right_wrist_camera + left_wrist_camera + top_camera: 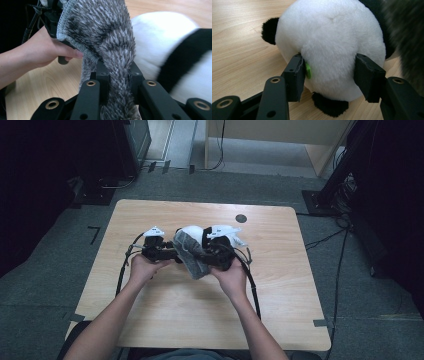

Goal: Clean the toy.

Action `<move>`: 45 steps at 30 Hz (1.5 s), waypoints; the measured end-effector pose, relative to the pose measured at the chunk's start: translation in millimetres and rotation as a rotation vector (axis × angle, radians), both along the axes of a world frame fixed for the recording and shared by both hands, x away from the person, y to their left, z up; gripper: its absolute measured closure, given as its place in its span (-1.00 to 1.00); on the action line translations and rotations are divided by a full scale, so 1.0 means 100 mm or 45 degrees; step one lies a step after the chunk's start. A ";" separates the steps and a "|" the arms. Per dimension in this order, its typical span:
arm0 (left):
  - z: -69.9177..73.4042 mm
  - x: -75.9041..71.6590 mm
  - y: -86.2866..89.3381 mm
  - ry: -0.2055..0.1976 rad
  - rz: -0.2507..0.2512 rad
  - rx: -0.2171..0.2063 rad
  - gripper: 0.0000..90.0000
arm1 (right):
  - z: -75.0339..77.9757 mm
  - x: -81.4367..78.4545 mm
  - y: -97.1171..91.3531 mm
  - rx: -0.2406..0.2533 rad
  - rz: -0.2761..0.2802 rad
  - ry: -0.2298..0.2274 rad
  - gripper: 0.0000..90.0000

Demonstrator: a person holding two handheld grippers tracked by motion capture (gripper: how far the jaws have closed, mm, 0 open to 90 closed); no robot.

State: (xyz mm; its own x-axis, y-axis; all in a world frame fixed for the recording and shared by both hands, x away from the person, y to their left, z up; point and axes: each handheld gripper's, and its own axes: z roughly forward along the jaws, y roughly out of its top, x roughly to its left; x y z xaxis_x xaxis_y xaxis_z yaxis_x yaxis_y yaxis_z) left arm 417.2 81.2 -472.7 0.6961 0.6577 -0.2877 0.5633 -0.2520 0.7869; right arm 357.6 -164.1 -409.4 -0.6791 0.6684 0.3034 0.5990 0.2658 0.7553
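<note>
A black-and-white panda plush (pixel 192 232) sits on the wooden table (pixel 175 315). In the left gripper view its white body (pixel 329 37) bulges between the two black pads (pixel 294 75). My left gripper (pixel 328 75) is shut on it, with a small green tag pinched at the left pad. My right gripper (pixel 116 77) is shut on a grey shaggy cloth (pixel 110 32), which rises from its jaws and drapes against the panda (pixel 162 37). From above, the cloth (pixel 192 260) hangs between the left gripper (pixel 172 254) and the right gripper (pixel 202 255), which meet mid-table.
A dark round spot (pixel 241 218) marks the table's far side. Black cables (pixel 252 290) trail from both grippers toward the near edge. Dark equipment stands on the floor at left and right, and a wooden cabinet (pixel 280 140) beyond the table.
</note>
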 end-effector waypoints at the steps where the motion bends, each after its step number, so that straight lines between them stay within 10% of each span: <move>1: 0.00 0.00 0.00 -0.001 0.000 0.003 0.01 | -0.04 0.01 0.05 0.006 0.007 0.007 0.72; 9: 0.00 0.00 0.00 -0.014 -0.004 0.037 0.03 | -0.48 0.16 0.14 0.030 -0.027 0.065 0.72; 16: 0.00 -0.01 -0.01 -0.021 -0.001 0.042 0.03 | -0.57 0.12 0.00 -0.021 -0.019 -0.051 0.71; 27: 0.00 -0.02 -0.03 -0.051 0.013 0.066 0.02 | -0.46 0.00 -0.28 -0.188 -0.053 -0.093 0.71; 45: 0.00 -0.01 -0.04 -0.053 0.016 0.054 0.02 | -0.27 -0.13 -1.02 -0.163 -0.194 -0.058 0.70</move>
State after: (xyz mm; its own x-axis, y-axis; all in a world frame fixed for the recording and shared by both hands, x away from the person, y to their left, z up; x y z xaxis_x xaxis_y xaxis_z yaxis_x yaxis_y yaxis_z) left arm 415.9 77.1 -472.2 0.6984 0.6775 -0.2305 0.5336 -0.2783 0.7987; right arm 344.2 -266.1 -436.2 -0.5782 0.7958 0.1802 0.6055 0.2704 0.7485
